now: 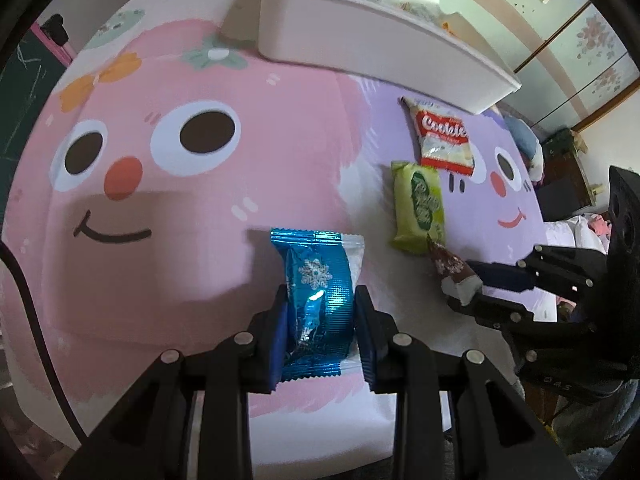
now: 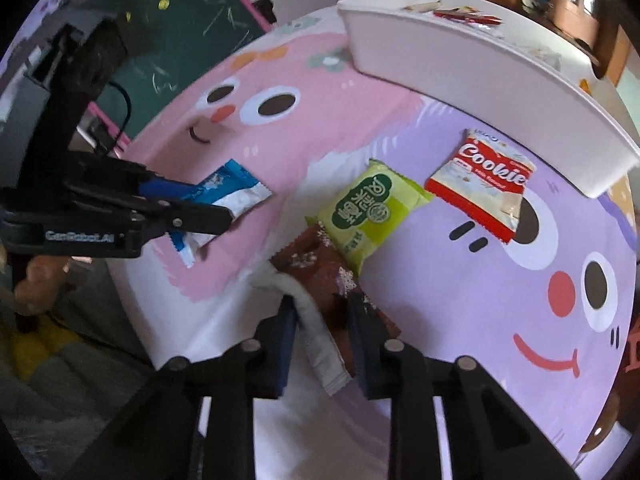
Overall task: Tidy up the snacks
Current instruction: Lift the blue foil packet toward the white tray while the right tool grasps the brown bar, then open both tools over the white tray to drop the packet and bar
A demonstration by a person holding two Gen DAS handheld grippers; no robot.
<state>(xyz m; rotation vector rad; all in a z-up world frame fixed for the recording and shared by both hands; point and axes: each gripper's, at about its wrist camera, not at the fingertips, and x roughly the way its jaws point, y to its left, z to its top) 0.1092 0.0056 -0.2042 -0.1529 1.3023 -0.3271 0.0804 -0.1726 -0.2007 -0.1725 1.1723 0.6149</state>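
My left gripper (image 1: 320,312) is shut on a blue snowflake snack packet (image 1: 316,280), held just above the pink part of the table; it also shows in the right wrist view (image 2: 228,194). My right gripper (image 2: 322,316) is shut on a brown snowflake snack packet (image 2: 320,276), seen from the side in the left wrist view (image 1: 450,266). A green packet (image 2: 370,212) and a red-and-white Cookie packet (image 2: 486,184) lie on the table past the brown one. A white bin (image 2: 480,80) with some packets inside stands at the far edge.
The table is covered by a pink and purple cartoon-face mat (image 1: 180,160). A green chalkboard (image 2: 180,20) stands to the left beyond the table. A bed and dark furniture (image 1: 568,168) lie to the right.
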